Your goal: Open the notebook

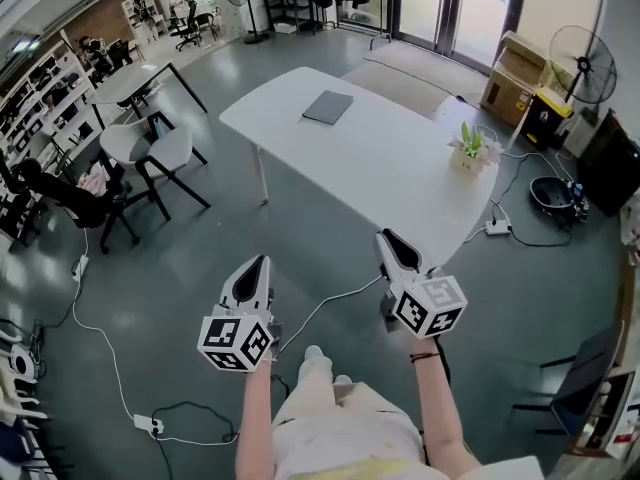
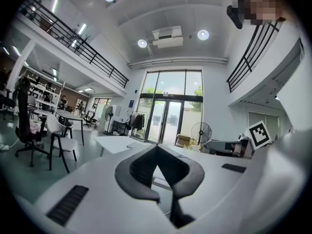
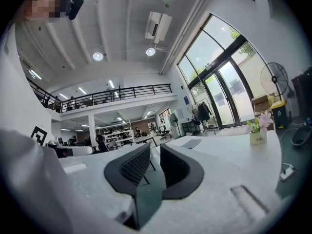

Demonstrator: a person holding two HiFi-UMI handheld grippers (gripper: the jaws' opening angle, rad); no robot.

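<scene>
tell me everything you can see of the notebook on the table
The notebook is a thin, dark grey rectangle with a plain, matte-looking cover; no print or binding detail can be made out at this distance. It is closed and lies flat on the white table, near the table's far end from the person. Only the tabletop touches it: nothing rests on it or holds it.

The person's left white two-jaw tool with dark grey pads [image 1: 261,262] points level and forward, jaws closed tip to tip, nothing between them. The right white tool [image 1: 386,237], level beside it, has its jaws slightly apart and empty. The left forearm [image 1: 254,413] and right forearm [image 1: 432,408] reach forward, bare.
</scene>
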